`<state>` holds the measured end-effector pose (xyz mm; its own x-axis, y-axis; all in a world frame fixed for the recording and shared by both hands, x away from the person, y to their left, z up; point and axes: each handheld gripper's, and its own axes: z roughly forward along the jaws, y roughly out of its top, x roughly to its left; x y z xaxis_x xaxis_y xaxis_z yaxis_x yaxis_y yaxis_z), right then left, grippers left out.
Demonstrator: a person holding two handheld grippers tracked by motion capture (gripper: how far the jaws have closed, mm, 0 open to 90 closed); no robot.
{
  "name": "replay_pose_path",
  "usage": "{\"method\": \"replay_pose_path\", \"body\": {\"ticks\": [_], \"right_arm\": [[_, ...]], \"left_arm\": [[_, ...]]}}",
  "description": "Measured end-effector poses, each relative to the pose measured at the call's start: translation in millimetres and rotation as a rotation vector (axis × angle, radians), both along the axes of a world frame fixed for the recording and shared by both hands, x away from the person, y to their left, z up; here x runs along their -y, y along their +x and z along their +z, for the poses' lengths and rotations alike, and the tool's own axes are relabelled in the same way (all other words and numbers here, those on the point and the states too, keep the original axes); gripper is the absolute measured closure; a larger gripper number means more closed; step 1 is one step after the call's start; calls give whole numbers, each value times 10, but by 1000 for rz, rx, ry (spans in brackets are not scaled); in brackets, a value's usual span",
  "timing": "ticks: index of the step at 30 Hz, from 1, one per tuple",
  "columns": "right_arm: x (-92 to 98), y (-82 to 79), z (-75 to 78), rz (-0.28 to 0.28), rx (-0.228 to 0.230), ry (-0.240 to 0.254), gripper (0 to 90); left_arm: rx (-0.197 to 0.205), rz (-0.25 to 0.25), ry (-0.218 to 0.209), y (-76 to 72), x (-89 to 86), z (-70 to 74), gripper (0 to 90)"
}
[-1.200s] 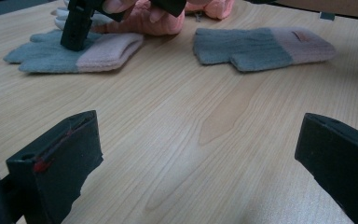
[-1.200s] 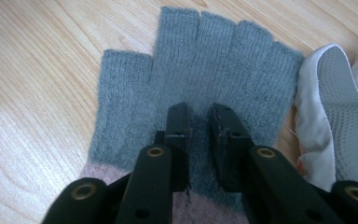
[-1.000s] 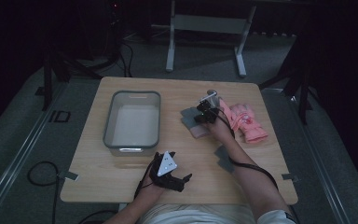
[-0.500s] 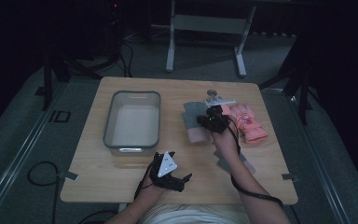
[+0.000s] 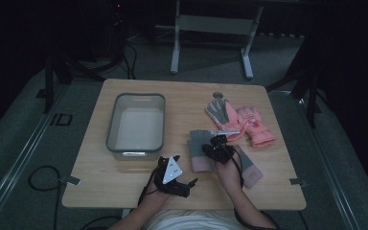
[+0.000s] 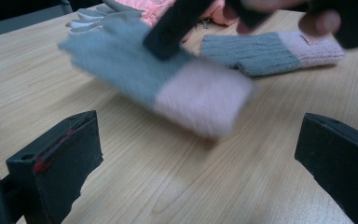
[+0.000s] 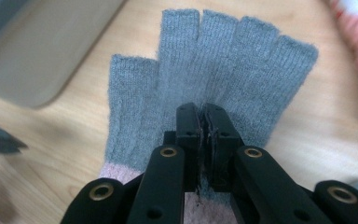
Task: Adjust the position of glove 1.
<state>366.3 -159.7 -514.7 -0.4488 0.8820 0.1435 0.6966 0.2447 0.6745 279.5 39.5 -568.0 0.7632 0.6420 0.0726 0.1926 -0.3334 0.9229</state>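
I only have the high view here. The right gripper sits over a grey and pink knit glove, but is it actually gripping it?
Observer: Yes. In the right gripper view the right gripper is shut, pinching a fold of the grey knit glove.
Operator: And the left one?
Observer: The left gripper is open, with bare table between its jaws.
Operator: Is the glove lifted?
Observer: The left gripper view shows its pink cuff off the wood, blurred.

four gloves (image 5: 230, 117), one bin (image 5: 136, 122)
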Motion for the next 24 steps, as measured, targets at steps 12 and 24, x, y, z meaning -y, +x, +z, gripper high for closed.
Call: {"method": "replay_pose_path", "body": {"ticks": [12, 24], "right_arm": [[-36, 4, -333, -67, -70, 30, 828], [-25, -24, -179, -35, 11, -9, 755]], "left_arm": [[-7, -2, 1, 8, -5, 1, 0], [-11, -7, 2, 11, -1, 1, 0]]}}
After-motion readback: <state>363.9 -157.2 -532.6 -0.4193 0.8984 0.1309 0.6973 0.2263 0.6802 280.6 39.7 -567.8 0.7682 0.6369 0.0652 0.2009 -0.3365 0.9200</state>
